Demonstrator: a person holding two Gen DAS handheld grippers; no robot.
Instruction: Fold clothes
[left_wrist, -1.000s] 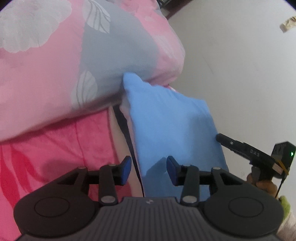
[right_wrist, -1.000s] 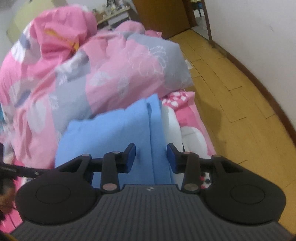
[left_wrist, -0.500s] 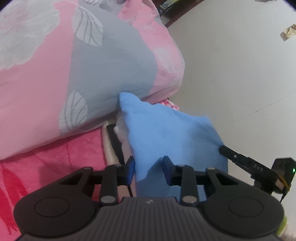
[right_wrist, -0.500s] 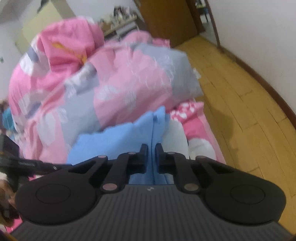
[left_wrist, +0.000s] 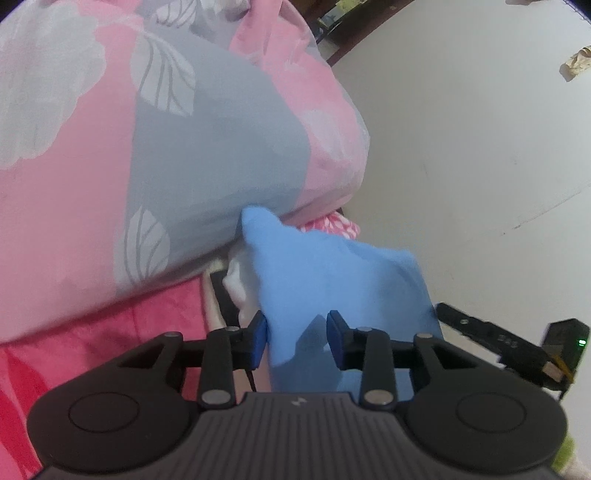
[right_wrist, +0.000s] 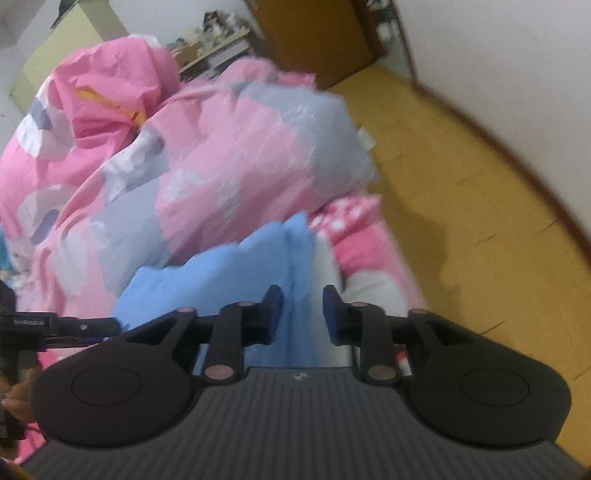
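The blue garment (left_wrist: 332, 280) is lying on the bed near its floor-side edge, its far corner tucked against the pink-and-grey floral duvet (left_wrist: 147, 155), with a lengthwise crease showing. The left gripper (left_wrist: 295, 338) is hovering over its near edge with jaws apart, holding nothing; the right gripper (right_wrist: 302, 314) is likewise standing open over the crease. At least one fold is apparently in; whether more folding is coming, I cannot tell.
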